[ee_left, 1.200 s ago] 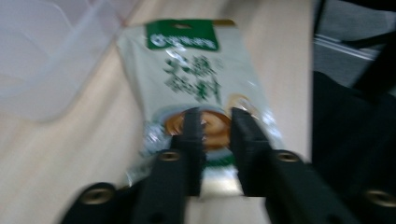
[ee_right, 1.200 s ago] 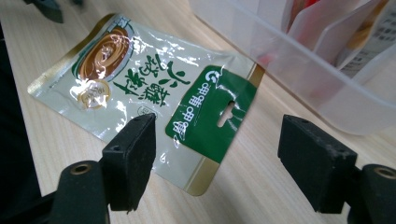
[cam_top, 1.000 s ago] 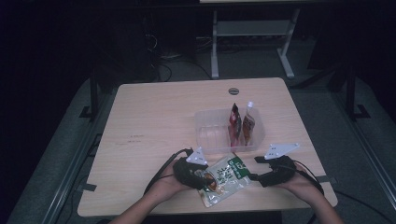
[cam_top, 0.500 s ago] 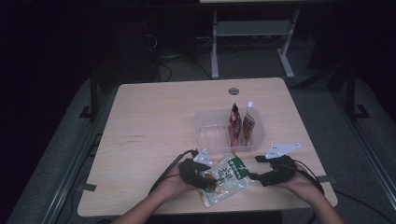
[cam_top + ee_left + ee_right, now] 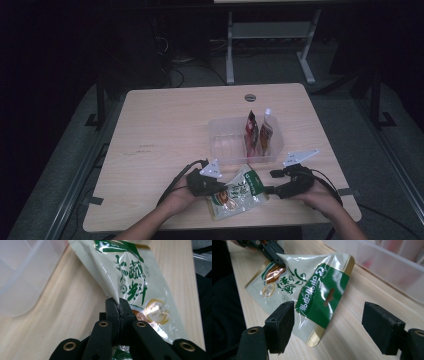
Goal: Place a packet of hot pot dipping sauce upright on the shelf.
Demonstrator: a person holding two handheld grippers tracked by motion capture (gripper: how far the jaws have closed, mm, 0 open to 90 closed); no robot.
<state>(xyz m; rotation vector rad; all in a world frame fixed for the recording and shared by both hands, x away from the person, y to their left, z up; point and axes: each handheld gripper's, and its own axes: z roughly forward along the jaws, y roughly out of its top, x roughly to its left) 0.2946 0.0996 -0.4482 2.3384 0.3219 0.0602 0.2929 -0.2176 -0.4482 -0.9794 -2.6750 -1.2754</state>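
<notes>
A pale snack pouch (image 5: 239, 192) with a green top and green lettering lies near the table's front edge, one side lifted. My left gripper (image 5: 219, 188) has just been closing and now stands shut on the pouch's left edge; in the left gripper view the film (image 5: 130, 272) is pinched between the jaws (image 5: 119, 303). My right gripper (image 5: 268, 190) is open at the pouch's right end. In the right gripper view the green top (image 5: 322, 290) lies between its wide-apart pads (image 5: 332, 323), with the left gripper (image 5: 277, 260) gripping the far side.
A clear plastic bin (image 5: 225, 145) stands just behind the pouch, with a red sachet (image 5: 251, 132) and a brown one (image 5: 266, 134) upright in its right part. The table's front edge (image 5: 220, 226) runs close under both hands. A round cable hole (image 5: 250, 97) sits at the back.
The left gripper's jaws have closed onto the pouch's left edge, and that hand has shifted slightly toward the pouch. The right gripper has stayed in place, open.
</notes>
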